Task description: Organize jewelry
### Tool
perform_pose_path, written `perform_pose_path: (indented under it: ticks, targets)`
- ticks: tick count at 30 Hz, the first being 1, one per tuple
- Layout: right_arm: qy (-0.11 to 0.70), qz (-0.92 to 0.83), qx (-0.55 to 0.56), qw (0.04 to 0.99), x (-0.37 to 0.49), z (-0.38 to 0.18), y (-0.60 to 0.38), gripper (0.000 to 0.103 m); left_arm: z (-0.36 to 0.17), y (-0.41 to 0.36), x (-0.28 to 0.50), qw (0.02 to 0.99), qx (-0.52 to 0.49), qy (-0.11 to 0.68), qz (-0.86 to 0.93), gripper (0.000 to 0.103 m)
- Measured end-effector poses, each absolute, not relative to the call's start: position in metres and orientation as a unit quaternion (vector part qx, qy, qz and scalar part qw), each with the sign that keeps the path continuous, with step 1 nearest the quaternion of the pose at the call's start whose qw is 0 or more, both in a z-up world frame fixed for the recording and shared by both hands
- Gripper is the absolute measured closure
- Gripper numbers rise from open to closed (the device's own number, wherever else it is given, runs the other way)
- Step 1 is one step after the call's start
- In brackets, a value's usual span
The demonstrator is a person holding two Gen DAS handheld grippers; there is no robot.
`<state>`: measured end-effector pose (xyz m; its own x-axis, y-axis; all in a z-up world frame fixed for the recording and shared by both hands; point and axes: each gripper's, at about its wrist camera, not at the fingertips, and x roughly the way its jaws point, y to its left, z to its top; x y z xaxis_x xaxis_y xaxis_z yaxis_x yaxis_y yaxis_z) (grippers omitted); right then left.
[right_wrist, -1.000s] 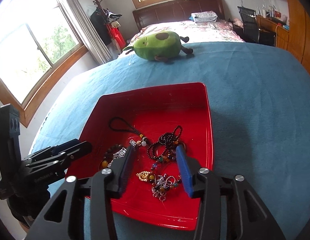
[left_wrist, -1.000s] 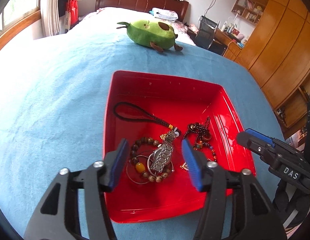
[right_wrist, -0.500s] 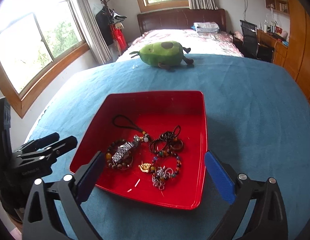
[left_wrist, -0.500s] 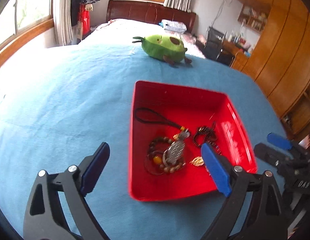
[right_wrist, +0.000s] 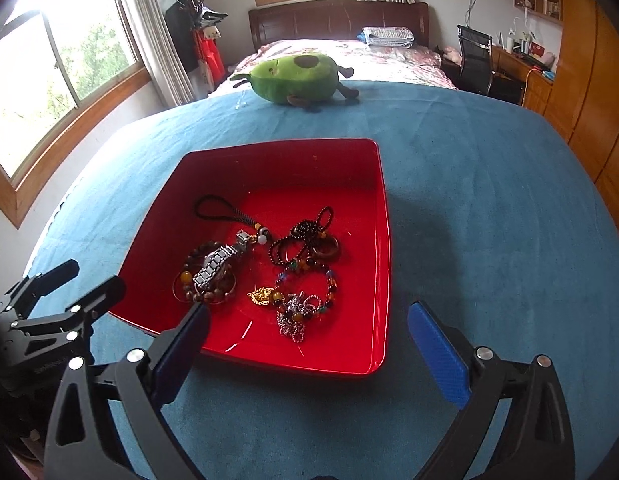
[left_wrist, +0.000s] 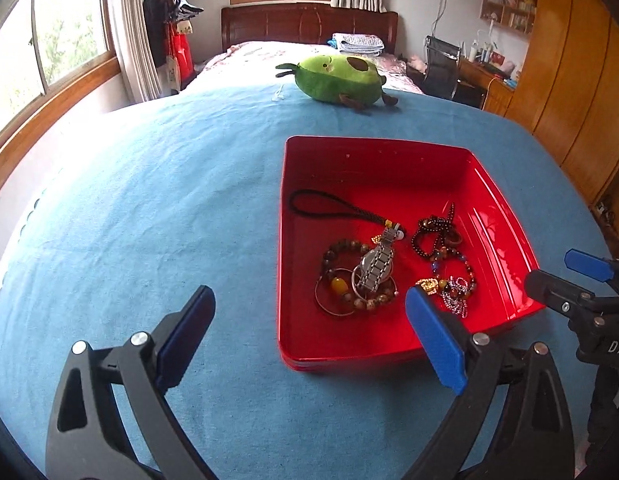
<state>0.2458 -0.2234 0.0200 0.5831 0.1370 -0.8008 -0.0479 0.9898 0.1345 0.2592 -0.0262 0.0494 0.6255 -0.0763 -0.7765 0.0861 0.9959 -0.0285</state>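
A red tray (left_wrist: 373, 160) (right_wrist: 281, 152) lies on the blue bedspread and holds a heap of jewelry. In it are a silver watch (left_wrist: 375, 266) (right_wrist: 213, 266) across a brown beaded bracelet (left_wrist: 337, 252), a black cord strap (left_wrist: 329, 206), a dark bead string (right_wrist: 301, 236), a gold pendant (right_wrist: 263, 295) and a silver chain (right_wrist: 295, 316). My left gripper (left_wrist: 309, 300) hangs over the tray's near left corner, its jaws opening with nothing held between them. At the tray's near right corner my right gripper (right_wrist: 309, 316) stands open and empty. Neither touches the jewelry.
A green avocado plush toy (left_wrist: 337, 78) (right_wrist: 297, 76) lies on the bedspread (left_wrist: 169, 220) beyond the tray. Behind it is the bed's headboard, with windows to the left and a desk, chair and wooden wardrobes to the right.
Both grippers have drawn back from over the jewelry toward the tray's near edge and spread their jaws wide. The jewelry lies where it was.
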Motion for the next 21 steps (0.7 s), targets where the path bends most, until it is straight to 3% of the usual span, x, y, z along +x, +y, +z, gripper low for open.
perform_pose_path:
  ticks: [21]
  targets:
    - [0.483,0.041,0.049,0.873,0.250,0.006,-0.223,0.004,0.043,-0.028,0.259,0.897,0.012,0.441,-0.039,0.008]
